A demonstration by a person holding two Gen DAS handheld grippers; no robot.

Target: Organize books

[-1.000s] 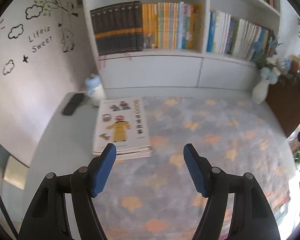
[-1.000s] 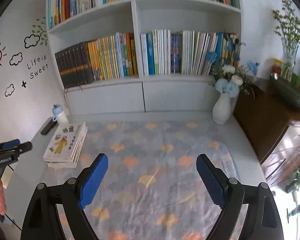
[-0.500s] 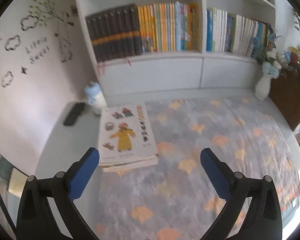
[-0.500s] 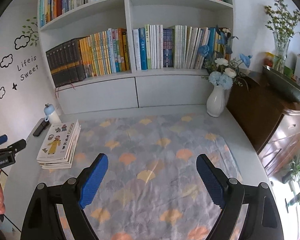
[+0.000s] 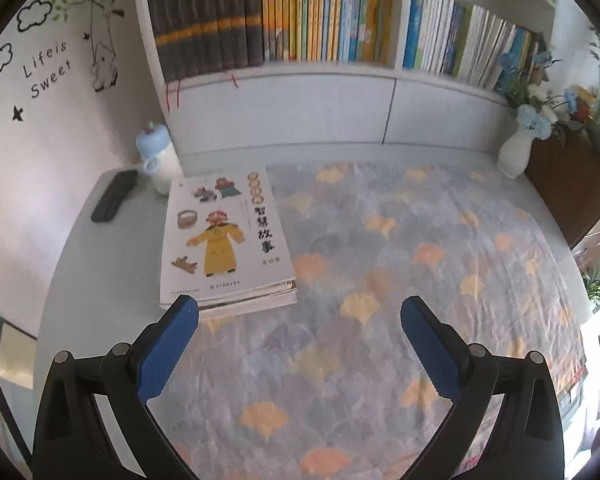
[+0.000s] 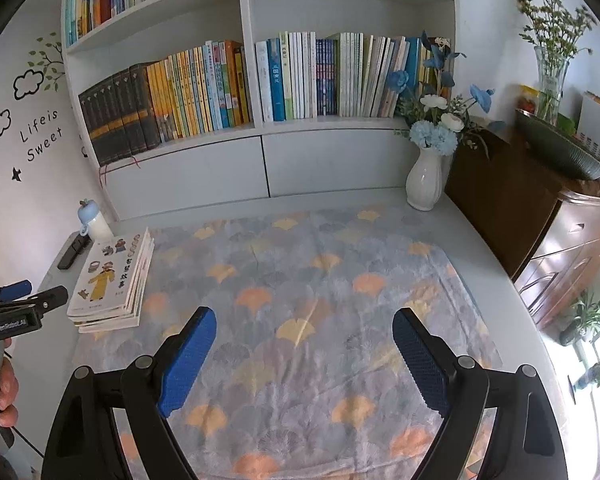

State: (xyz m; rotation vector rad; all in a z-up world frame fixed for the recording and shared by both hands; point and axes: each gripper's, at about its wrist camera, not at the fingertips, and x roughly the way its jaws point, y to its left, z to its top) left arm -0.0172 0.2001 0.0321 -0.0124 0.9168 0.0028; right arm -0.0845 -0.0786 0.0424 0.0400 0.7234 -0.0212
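A stack of picture books (image 5: 224, 240) lies flat at the left edge of the patterned blanket (image 5: 380, 280); the top cover shows a figure in a yellow robe. My left gripper (image 5: 298, 308) is wide open just in front of the stack's near edge, with nothing between its blue pads. In the right wrist view the same stack (image 6: 110, 280) lies at the left, and my right gripper (image 6: 304, 320) hangs open over the middle of the blanket (image 6: 320, 300), empty. The left gripper (image 6: 28, 296) shows there at the far left, held by a hand (image 6: 0, 392).
A white bookshelf (image 6: 260, 132) packed with upright books runs along the back. A baby bottle (image 5: 158, 160) and a black remote (image 5: 114, 196) sit behind the stack. A white vase of blue flowers (image 6: 424, 176) and a dark wooden cabinet (image 6: 540, 220) stand at the right.
My left gripper's jaws spread much wider and it came lower and closer to the book stack. The right gripper stayed open and sank a little toward the blanket.
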